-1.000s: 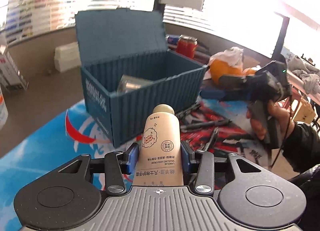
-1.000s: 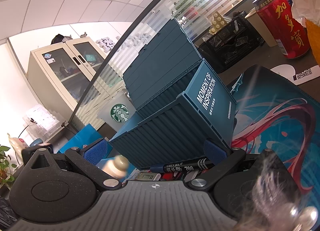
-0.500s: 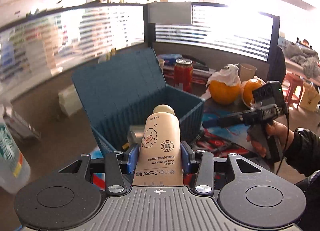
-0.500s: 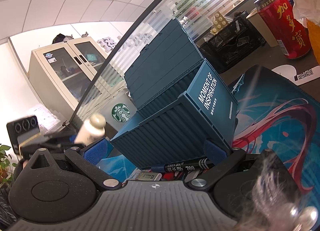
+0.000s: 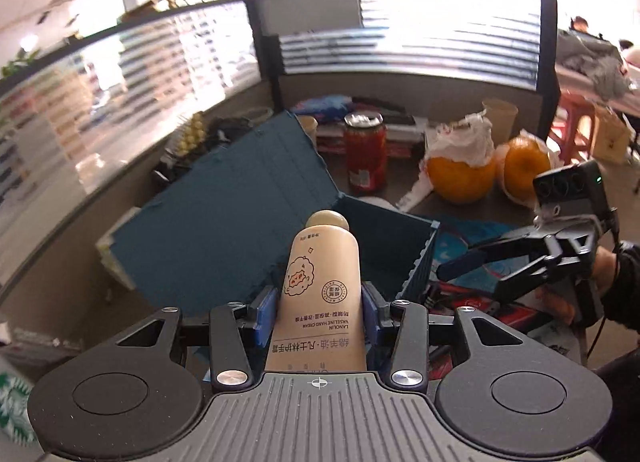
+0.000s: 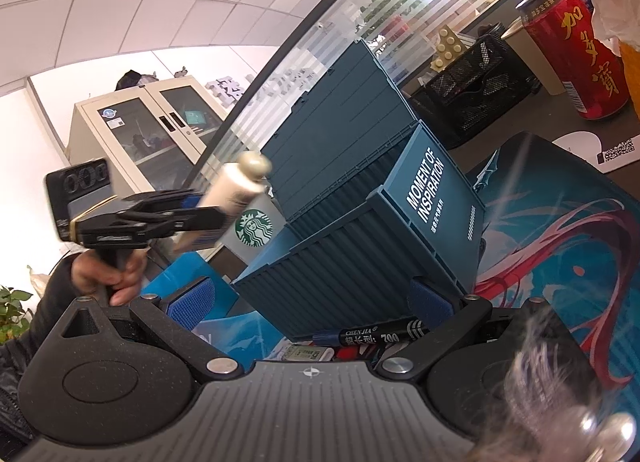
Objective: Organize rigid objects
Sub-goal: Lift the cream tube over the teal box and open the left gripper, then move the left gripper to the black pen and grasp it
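My left gripper is shut on a beige hand cream tube, cap pointing forward, held in the air above the near side of the open dark blue container box. The box's lid stands tilted back. In the right wrist view the left gripper holds the tube high, left of the box. My right gripper is open and empty, low by the box's near corner, over a black marker. It also shows in the left wrist view.
A red drink can, two oranges with white tissue and a paper cup stand behind the box. A black mesh basket and a Starbucks cup are nearby. Pens and small items lie on the colourful mat.
My left gripper has risen with the tube and now looks down over the box from above. The right gripper has stayed almost still.
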Motion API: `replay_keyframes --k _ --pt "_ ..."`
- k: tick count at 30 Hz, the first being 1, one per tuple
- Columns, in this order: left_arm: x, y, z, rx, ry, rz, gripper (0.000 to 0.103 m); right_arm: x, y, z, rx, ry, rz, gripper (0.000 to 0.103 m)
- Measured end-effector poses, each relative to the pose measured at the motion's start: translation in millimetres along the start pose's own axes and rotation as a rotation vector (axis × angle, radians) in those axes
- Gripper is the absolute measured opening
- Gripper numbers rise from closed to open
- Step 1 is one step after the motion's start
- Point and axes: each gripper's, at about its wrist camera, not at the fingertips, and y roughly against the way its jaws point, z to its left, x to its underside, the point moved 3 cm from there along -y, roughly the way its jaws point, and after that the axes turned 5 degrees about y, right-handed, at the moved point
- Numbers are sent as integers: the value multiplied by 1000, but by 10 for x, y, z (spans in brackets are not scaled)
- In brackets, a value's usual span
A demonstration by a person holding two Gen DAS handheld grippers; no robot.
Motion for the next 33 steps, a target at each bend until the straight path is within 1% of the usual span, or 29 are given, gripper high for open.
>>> replay_keyframes --k 2,3,4,5,6,11,13,15,20,21,22,23,24,25,27,29,31,33 --pt "-25 -151 -2 18 -9 25 41 -3 6 1 -9 0 -3 103" --pt "-39 -237 -3 29 -10 40 36 -6 7 3 -12 0 -4 103" --pt "-44 -295 5 39 -12 51 26 -7 11 4 -15 0 -5 103" --pt "-54 -361 8 48 -11 61 21 -8 15 4 -18 0 -7 103" --pt "-69 -412 21 56 -4 64 20 -9 17 4 -22 1 -8 103" --pt "-120 -553 71 78 16 70 20 -15 29 11 -41 2 -10 103" --pt "-121 -580 64 72 8 69 20 -16 34 10 -48 1 -11 103" --pt "-116 -567 57 68 1 66 20 -17 43 5 -54 -2 -12 103" --pt "-141 -372 -74 65 -36 8 24 -31 79 -23 -52 -17 -30 103" --pt "-146 -327 -105 62 -41 -1 25 -30 81 -23 -50 -17 -32 103" --pt "-141 -273 -139 50 -45 -13 35 -30 81 -23 -47 -17 -32 103" --pt "-132 -232 -165 40 -48 -22 43 -28 81 -23 -44 -17 -31 103" --pt "-115 -188 -199 34 -53 -32 63 -27 77 -23 -40 -18 -30 103" --pt "-90 -137 -236 35 -55 -47 79 -26 76 -23 -36 -17 -29 103" --pt "-14 -41 -320 49 -53 -59 89 -23 82 -28 -33 -18 -32 103" --pt "71 44 -416 53 -56 -71 93 -24 97 -35 -33 -21 -42 103" --pt "159 111 -510 64 -50 -80 103 -31 116 -50 -30 -32 -57 103" --pt "284 152 -622 86 -41 -84 103 -38 142 -71 -25 -44 -76 103"
